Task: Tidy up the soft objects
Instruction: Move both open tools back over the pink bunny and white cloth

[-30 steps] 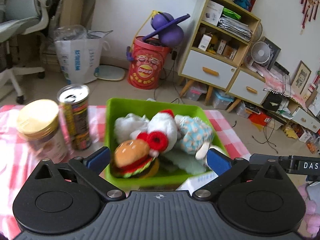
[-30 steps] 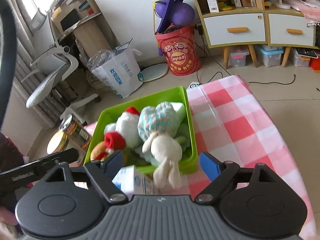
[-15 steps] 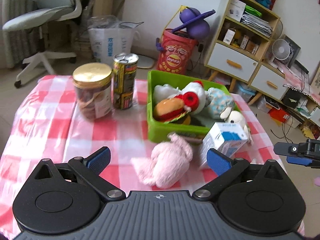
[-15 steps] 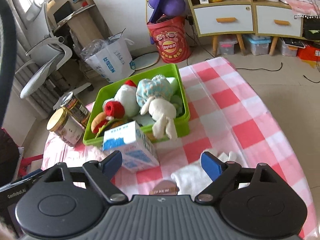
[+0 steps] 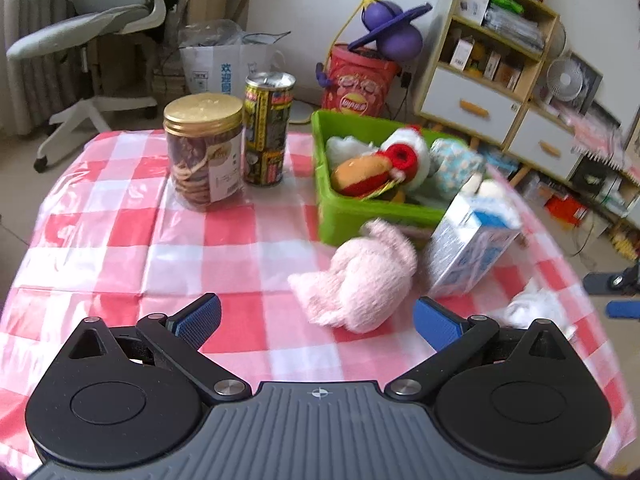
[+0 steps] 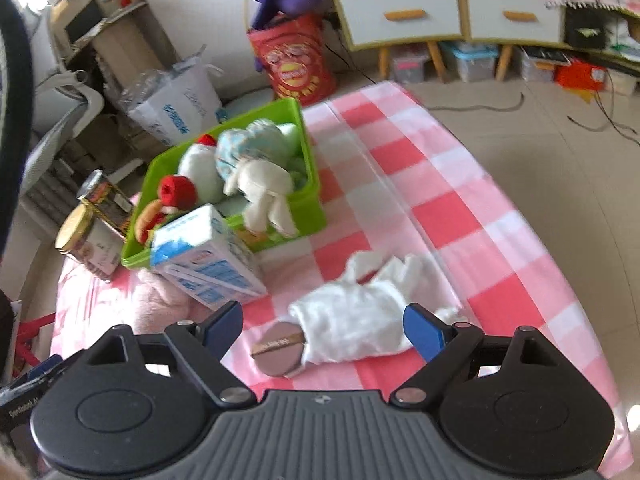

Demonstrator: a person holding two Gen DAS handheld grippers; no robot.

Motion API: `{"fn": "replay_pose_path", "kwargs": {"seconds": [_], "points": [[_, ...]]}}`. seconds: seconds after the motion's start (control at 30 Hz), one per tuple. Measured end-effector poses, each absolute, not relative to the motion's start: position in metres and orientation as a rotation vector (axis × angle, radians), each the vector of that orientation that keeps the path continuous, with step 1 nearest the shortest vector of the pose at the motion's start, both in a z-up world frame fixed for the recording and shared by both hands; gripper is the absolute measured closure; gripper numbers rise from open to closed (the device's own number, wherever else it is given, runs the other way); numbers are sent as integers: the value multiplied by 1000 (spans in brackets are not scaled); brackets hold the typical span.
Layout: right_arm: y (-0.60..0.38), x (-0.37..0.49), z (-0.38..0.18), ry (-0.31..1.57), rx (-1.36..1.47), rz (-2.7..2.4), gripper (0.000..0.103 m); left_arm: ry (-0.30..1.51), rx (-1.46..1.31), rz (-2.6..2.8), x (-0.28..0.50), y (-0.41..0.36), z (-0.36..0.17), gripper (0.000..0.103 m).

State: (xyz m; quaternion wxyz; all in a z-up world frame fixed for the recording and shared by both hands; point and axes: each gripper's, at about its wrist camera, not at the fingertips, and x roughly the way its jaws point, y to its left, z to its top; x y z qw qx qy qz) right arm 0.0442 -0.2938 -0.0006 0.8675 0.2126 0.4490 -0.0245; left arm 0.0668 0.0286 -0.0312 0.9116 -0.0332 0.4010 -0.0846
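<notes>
Both views are pulling back from the green bin [image 5: 340, 216], so that the pink plush toy [image 5: 356, 276], the milk carton [image 5: 468, 252] and the white cloth toy [image 6: 360, 316], hidden or cut off a second ago, are now lying in plain sight on the checked tabletop [image 5: 160, 248]. The bin is holding a burger plush [image 5: 356, 174], a white plush with red trim [image 5: 404, 156] and a blue-patterned doll [image 5: 456, 164]. The pink toy is lying just in front of the bin, beside the carton, which is leaning against the bin's near wall. The left hand-held gripper [image 5: 316, 316] is hovering spread wide before the pink toy, empty. The right hand-held gripper [image 6: 324, 328] has just been opening, and its blue pads are straddling the white cloth toy without pressing it; a round metal disc [image 6: 278, 354] is lying at the toy's near end. Left of the bin are standing a gold-lidded jar [image 5: 204, 152] and a can [image 5: 266, 128].
</notes>
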Motion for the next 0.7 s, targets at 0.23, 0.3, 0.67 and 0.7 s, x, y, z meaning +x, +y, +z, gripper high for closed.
{"fn": "replay_pose_path", "kwargs": {"seconds": [0.23, 0.3, 0.67, 0.7], "points": [[-304, 43, -13, 988, 508, -84, 41, 854, -14, -161, 68, 26, -46, 5], [-305, 44, -17, 1000, 513, -96, 41, 850, -9, -163, 69, 23, -49, 5], [-317, 51, -44, 1022, 583, -171, 41, 792, 32, -187, 81, 7, -68, 7], [-318, 53, -48, 1032, 585, -178, 41, 785, 38, -187, 83, 5, -69, 8]]}}
